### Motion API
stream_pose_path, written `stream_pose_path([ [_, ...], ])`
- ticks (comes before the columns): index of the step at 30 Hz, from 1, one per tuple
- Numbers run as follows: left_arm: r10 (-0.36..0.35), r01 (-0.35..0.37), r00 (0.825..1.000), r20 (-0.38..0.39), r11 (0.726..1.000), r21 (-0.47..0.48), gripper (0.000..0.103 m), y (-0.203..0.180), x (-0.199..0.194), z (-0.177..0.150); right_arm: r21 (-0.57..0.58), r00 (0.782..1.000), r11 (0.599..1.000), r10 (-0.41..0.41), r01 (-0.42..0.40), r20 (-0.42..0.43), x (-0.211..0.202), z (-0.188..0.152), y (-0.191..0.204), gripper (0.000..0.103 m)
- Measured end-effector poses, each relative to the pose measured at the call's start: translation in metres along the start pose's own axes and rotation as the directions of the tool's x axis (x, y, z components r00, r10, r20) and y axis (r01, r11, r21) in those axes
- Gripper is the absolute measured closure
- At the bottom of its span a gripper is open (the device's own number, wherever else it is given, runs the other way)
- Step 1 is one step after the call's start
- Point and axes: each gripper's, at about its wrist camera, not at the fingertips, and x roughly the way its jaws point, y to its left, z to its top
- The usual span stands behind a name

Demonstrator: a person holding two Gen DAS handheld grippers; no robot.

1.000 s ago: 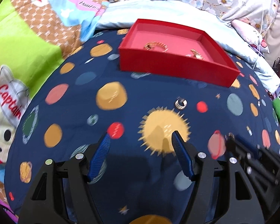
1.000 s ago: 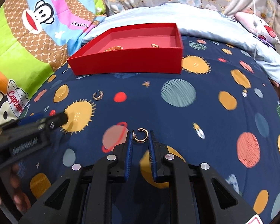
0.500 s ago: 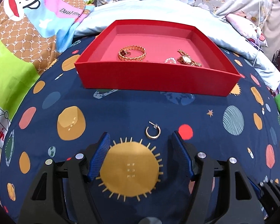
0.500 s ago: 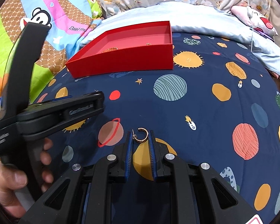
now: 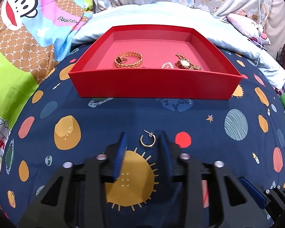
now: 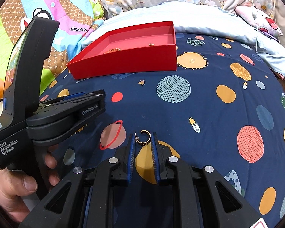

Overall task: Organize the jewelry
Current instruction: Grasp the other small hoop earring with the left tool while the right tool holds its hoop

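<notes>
1. Two gold hoop earrings here. The left-side earring (image 5: 147, 141) lies flat on the navy planet-print bedspread (image 5: 199, 125), post at its upper left, aimed toward the red tray (image 5: 153, 84), with the hoop's gap up top.
2. Our left tongs (image 5: 142, 142) are open, blue pads either side of that earring with a gap on each side, not touching it.
3. The right-side earring (image 6: 144, 138) has its post on the left pointing up and away from us and its open side facing left. Can't tell if it's resting on the bedspread or lifted.
4. Our right tongs (image 6: 143, 141) are narrowed around it, pads right at its edges. Looks like a grip, but we can't tell for sure that it's pinched.
5. The tray sits further up the bed, beyond both earrings, with a gold bracelet (image 5: 128, 60), a pearl ring (image 5: 167, 65) and a gold watch (image 5: 186, 64) inside.
6. From the right wrist view, the left tool's black body (image 6: 47, 114) and the hand (image 6: 19, 188) holding it fill the left side.
7. Nothing lies between either earring and the tray's front wall.
</notes>
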Motion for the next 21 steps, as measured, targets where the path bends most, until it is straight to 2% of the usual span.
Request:
stream_pose_path([
  [2,-0.01,0.01,1.0,-0.003,1.0,-0.002,0.087,0.001,-0.001,0.0,0.0,1.0,1.0,0.0,0.0,0.0,0.0,0.0,0.0,0.087],
  [13,-0.031,0.031,0.999,-0.006,0.998,-0.045,0.087,0.02,-0.017,-0.01,0.0,1.0,1.0,0.0,0.0,0.001,0.0,0.0,0.0,0.087],
  [21,-0.021,0.02,1.0,-0.016,0.998,-0.057,0.087,0.035,-0.038,-0.021,0.007,1.0,1.0,-0.009,0.009,0.006,-0.005,-0.004,0.001,0.087],
])
